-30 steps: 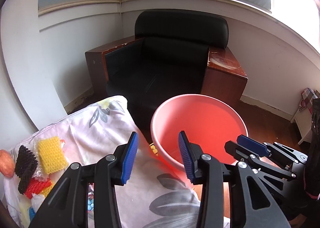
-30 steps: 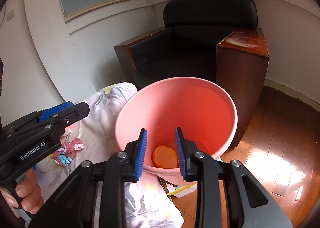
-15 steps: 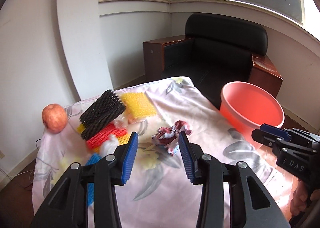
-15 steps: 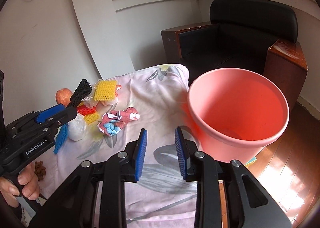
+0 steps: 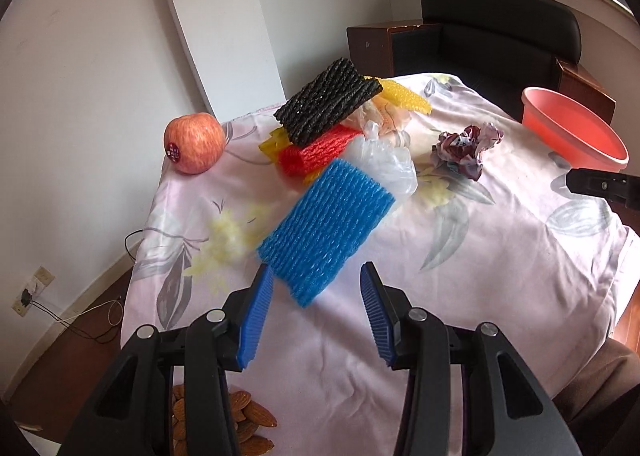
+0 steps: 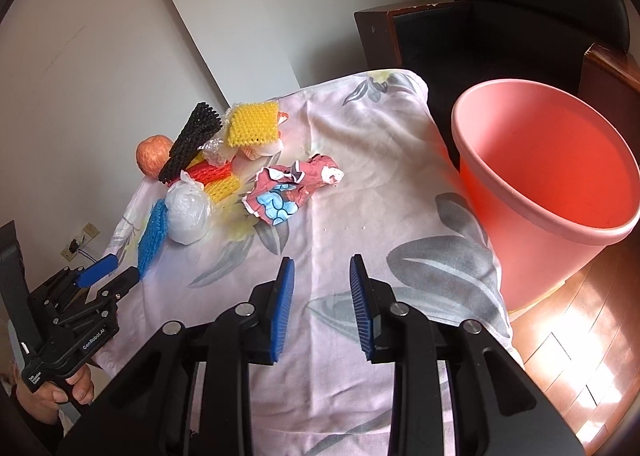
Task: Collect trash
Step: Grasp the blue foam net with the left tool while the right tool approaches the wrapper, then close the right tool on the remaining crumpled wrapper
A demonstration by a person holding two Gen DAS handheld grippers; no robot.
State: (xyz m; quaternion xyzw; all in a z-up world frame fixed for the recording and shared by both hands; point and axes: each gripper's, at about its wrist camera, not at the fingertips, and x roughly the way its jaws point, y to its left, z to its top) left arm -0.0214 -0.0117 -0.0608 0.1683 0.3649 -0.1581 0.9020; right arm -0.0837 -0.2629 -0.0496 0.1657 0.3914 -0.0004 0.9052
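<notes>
"GenRobot.AI" is printed on the left hand-held gripper [image 6: 110,270]. Both it and the right hand-held gripper [image 6: 322,306] are held released and empty. The blue foam net [image 5: 326,220] is seen on the worktop [image 5: 500,256], just ahead of the left fingers.

The almonds [image 5: 236,422] at the left wrist view's bottom edge are half hidden behind the left gripper [image 5: 316,306] (and cut off). The armchair [image 6: 532,8] runs off the right wrist view's upper right.
</notes>
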